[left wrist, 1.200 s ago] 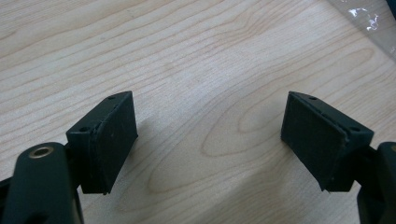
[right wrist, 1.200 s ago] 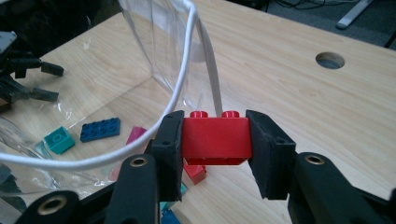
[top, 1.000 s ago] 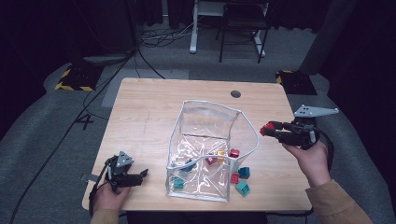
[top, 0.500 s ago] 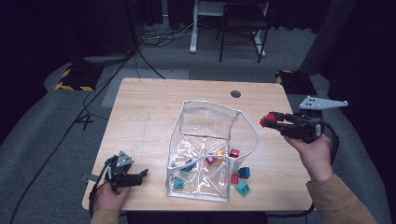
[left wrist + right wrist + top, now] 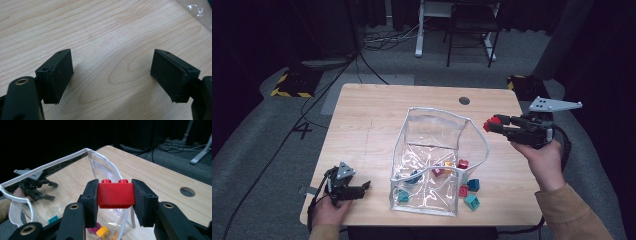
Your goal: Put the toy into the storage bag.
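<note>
A clear plastic bag [image 5: 432, 135] with a white zip rim stands open in the middle of the wooden table [image 5: 367, 115]. Several coloured bricks lie inside it. My right gripper [image 5: 491, 123] hovers just right of the bag's upper rim, shut on a red brick [image 5: 115, 195] with two studs on top. In the right gripper view the bag's rim [image 5: 100, 160] lies just beyond the brick. My left gripper [image 5: 362, 189] rests at the table's near left, open. Bare wood shows between its pads [image 5: 61, 75].
A red brick [image 5: 463, 190], a blue brick [image 5: 473, 184] and a teal brick [image 5: 471, 201] lie on the table by the bag's near right corner. A round cable hole [image 5: 464, 100] sits near the far edge. Cables and chair legs are on the floor beyond.
My right gripper has lifted a little and shifted slightly left toward the bag's rim, still holding the red brick. The left gripper has stayed put.
</note>
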The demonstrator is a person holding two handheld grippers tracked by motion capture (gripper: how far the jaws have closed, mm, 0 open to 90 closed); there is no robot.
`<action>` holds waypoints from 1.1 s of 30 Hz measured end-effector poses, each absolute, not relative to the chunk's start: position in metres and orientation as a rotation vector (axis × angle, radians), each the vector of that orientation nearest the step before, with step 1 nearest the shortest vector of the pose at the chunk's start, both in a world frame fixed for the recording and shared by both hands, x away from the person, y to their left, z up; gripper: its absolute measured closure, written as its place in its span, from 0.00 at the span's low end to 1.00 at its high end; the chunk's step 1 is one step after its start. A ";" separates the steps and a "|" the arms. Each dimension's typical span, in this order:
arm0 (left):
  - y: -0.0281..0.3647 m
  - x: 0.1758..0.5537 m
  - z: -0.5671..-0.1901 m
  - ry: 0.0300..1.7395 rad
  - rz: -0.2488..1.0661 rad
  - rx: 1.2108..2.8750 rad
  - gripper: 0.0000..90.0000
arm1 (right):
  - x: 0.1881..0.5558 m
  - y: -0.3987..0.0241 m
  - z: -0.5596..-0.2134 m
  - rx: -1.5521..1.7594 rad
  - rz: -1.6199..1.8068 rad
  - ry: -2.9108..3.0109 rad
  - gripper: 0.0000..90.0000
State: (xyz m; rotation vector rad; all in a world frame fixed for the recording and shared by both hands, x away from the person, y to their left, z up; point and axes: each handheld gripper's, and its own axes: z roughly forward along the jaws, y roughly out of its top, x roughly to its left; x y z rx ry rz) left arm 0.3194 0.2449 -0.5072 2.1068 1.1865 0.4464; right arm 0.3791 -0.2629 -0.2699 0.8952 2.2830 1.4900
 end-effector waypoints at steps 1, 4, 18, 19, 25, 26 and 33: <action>0.245 0.319 -0.507 1.186 0.446 2.108 0.21 | 0.380 -0.259 -0.269 0.886 1.487 2.289 0.66; 0.245 0.319 -0.507 1.187 0.446 2.107 0.21 | 0.384 -0.245 -0.266 0.867 1.487 2.321 0.66; 0.245 0.320 -0.507 1.191 0.448 2.105 0.21 | 0.388 -0.181 -0.242 0.722 1.468 2.399 0.66; 0.245 0.320 -0.507 1.191 0.448 2.105 0.21 | 0.387 -0.177 -0.241 0.712 1.466 2.403 0.66; 0.245 0.320 -0.507 1.191 0.448 2.105 0.21 | 0.394 -0.155 -0.244 0.696 1.453 2.437 0.66; 0.245 0.320 -0.507 1.191 0.448 2.105 0.21 | 0.396 -0.153 -0.245 0.698 1.455 2.442 0.66; 0.245 0.320 -0.507 1.191 0.448 2.105 0.21 | 0.408 -0.132 -0.257 0.708 1.399 2.495 0.66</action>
